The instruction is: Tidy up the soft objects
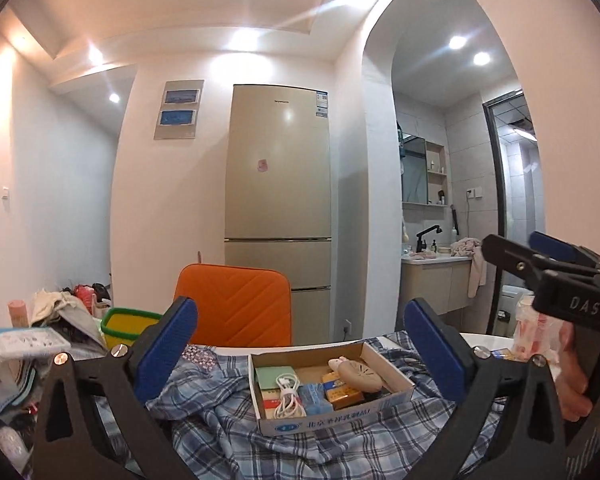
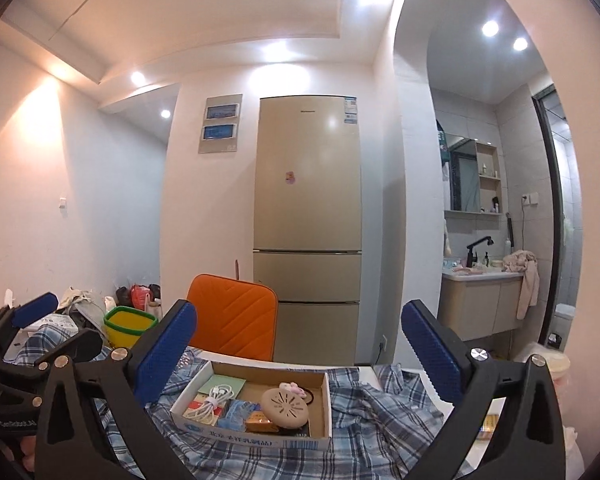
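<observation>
Though partly hidden, seemingly a crumpled blue plaid shirt (image 1: 228, 412) under a cardboard box (image 1: 328, 420), both grippers' jaws wide, empty.

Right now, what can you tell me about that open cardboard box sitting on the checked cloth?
The cardboard box is a shallow, lidless tray of brown card with a white front panel printed in blue. It lies flat on the crumpled blue plaid cloth, holding a coiled white cable, a round beige gadget, small packets and a green card. Nothing grips it.

Rumpled plaid cloth shirt (image 2: 372, 404), matt cardboard box (image 2: 324, 408), glossy metal-look fridge (image 2: 308, 208).
</observation>
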`<state>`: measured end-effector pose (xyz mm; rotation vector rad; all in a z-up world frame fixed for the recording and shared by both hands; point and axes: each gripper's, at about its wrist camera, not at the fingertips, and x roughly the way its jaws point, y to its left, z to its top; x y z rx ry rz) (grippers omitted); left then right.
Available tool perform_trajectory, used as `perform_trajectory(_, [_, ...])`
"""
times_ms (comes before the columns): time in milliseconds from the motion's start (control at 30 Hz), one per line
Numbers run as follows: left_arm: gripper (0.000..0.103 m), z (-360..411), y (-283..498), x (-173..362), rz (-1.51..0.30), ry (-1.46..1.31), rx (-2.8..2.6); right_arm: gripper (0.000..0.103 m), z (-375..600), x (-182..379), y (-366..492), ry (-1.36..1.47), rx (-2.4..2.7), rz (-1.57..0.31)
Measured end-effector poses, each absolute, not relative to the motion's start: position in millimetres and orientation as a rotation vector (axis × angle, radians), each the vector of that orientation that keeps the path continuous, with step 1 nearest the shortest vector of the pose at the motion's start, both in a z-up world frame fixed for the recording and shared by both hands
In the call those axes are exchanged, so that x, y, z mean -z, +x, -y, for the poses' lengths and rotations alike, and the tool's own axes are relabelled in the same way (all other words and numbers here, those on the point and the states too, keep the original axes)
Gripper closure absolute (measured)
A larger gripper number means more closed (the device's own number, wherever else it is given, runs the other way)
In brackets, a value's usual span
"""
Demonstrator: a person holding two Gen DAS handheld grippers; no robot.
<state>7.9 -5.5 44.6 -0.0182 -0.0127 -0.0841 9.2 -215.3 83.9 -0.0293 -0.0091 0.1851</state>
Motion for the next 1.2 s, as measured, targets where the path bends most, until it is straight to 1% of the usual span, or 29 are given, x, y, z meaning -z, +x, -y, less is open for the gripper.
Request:
perform_trajectory(167, [0.000,10.2,1.3,-22.4,0.035,0.003,0.063,0.000,214.5,-58.4,-1.7,-0.077,-0.159,0.008])
perform_trajectory(500, [0.000,9.9,7.9,-4.7,-0.022,-0.012,0.054,0.000,217.0,-13.4,5.0,-0.073,-0.127,-0.031])
perform_trajectory(967, [0.000,5.4,21.6,3.3,-0.099,-0.045,0.046,0.000,224.0,-3.0,21.3,-0.031,-0.121,-0.090])
perform_trajectory(1200, [0.000,9.3,17.2,2.8,-0.082,-0.026,0.061,0.000,224.9,-1.7,24.1,-0.028,-0.120,-0.097])
